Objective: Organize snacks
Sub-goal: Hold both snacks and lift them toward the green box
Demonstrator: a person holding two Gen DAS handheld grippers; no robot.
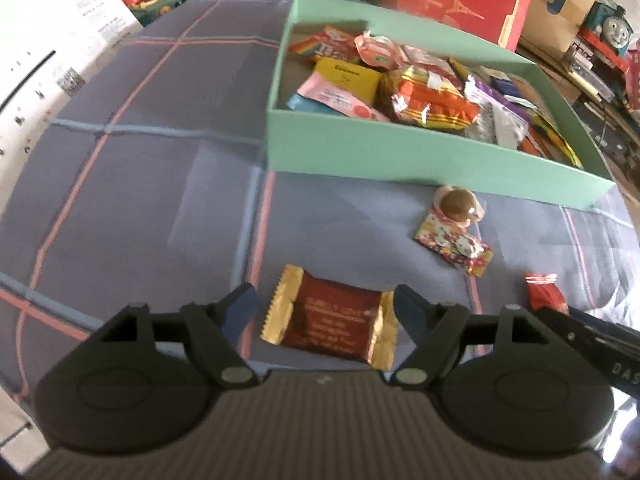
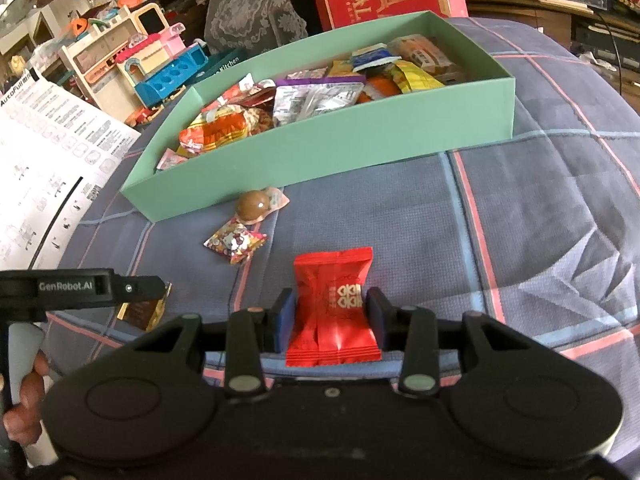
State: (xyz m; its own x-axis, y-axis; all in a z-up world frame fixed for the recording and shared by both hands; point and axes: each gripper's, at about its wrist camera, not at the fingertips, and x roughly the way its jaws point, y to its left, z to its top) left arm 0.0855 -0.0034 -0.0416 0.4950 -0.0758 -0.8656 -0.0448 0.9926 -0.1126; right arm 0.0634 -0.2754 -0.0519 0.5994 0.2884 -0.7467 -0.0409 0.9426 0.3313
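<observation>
Checked blue-grey cloth (image 1: 140, 168), crossed with pink and pale blue lines, covers the whole work surface; on it sits one mint-green cardboard box (image 2: 304, 148), long and shallow, open at the top and heaped with wrapped snacks (image 1: 424, 96) too jumbled to count: orange-and-gold foil, yellow, pink, purple and silver packets among them; four snacks lie loose on the cloth outside the box; one maroon packet with gold ends (image 1: 332, 324) lies flat between the fingers of the left gripper (image 1: 325, 304), whose jaws stand apart on either side of it with gaps showing, so nothing is gripped; one red packet (image 2: 334, 308) stands upright, pinched between the blue pads of the right gripper (image 2: 330, 316), its lower edge at the cloth; one small flowered packet (image 1: 454, 246) lies between the grippers and the box; one round brown sweet in clear wrap (image 1: 458, 204) rests just beside the box's near wall, touching the flowered packet.
</observation>
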